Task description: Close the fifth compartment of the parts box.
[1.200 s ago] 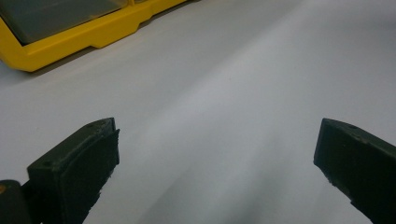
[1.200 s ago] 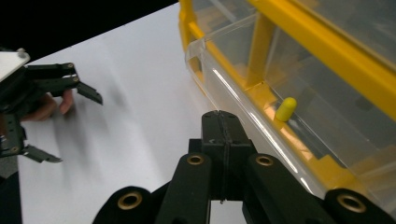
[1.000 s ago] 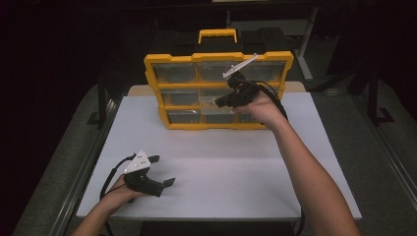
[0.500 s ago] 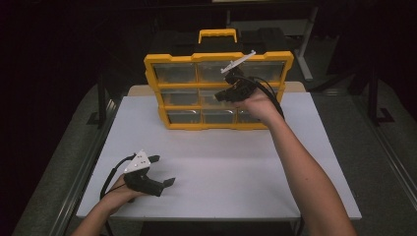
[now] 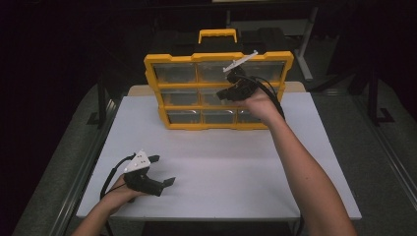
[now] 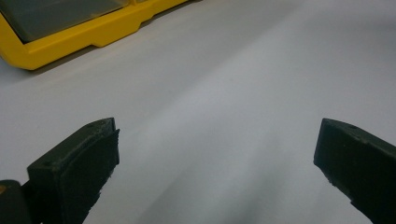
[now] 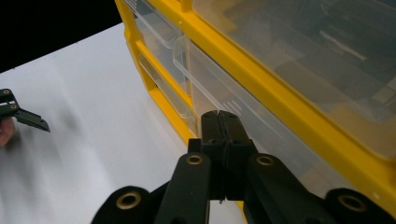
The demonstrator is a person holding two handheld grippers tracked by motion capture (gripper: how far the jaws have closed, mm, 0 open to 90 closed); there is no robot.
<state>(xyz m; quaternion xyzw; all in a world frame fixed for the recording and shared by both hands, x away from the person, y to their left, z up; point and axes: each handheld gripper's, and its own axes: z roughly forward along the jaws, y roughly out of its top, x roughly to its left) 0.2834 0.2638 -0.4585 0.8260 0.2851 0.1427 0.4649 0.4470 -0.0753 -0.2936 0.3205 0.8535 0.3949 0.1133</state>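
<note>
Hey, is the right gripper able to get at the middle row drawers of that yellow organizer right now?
Probably yes. The right gripper is up against the yellow organizer, its shut jaws by a clear middle-row drawer, nothing between them. It would likely have to open before it can grasp.

Yellow organizer case (image 5: 219,59) with clear drawers (image 7: 224,70), centre top of the high view; white table (image 5: 221,167); black grippers, left (image 5: 164,171), right (image 5: 225,93); dark surroundings.
</note>
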